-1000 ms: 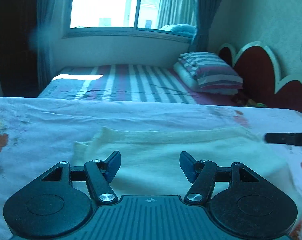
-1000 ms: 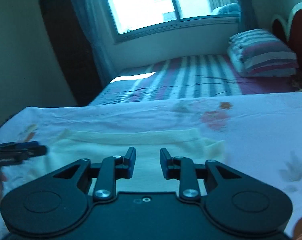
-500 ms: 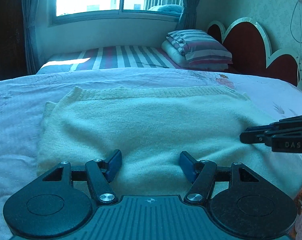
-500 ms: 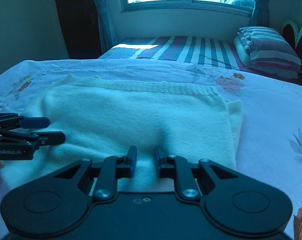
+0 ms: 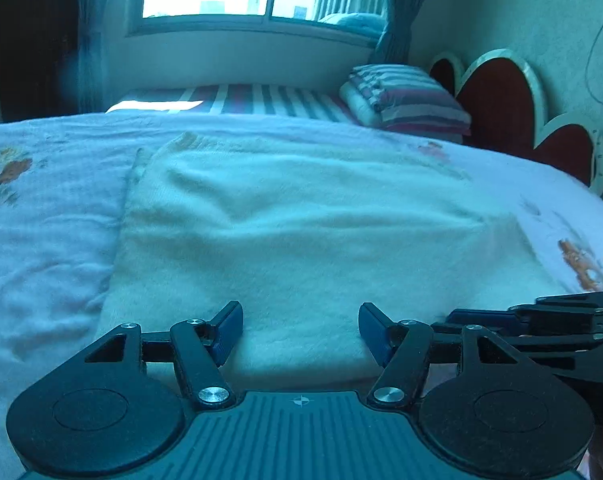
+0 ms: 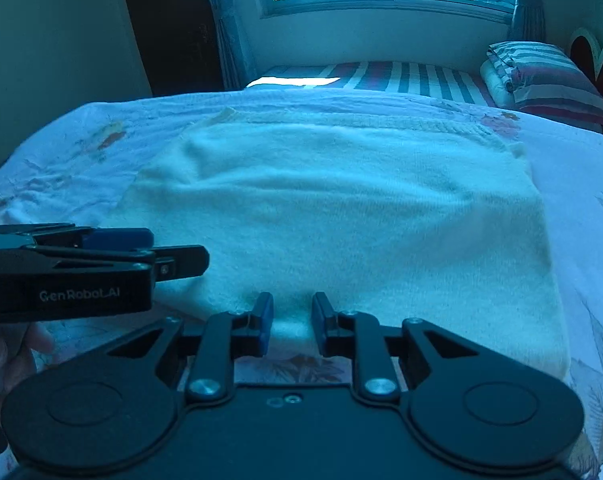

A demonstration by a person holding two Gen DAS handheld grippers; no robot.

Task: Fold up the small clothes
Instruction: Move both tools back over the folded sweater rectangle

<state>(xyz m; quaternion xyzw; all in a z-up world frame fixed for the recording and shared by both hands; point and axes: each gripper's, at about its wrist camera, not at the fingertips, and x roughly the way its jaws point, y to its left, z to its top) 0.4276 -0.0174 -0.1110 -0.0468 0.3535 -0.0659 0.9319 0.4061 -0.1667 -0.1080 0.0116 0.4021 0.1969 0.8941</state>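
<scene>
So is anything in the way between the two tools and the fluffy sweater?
Nothing visible is. The cream sweater lies flat on the flowery bedsheet. The right tool straddles its near edge, jaws apart. The left tool sits open right at that same edge.

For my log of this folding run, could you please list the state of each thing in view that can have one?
Cream sweater: lying flat on the bed sheet, partly folded, near edge between the right fingers.
Left gripper: open, jaws wide apart at the sweater's near edge.
Right gripper: open, jaws narrowly apart either side of the near edge.
Striped quilt: folded, stacked on the far bed.
Curtains: drawn back.
</scene>
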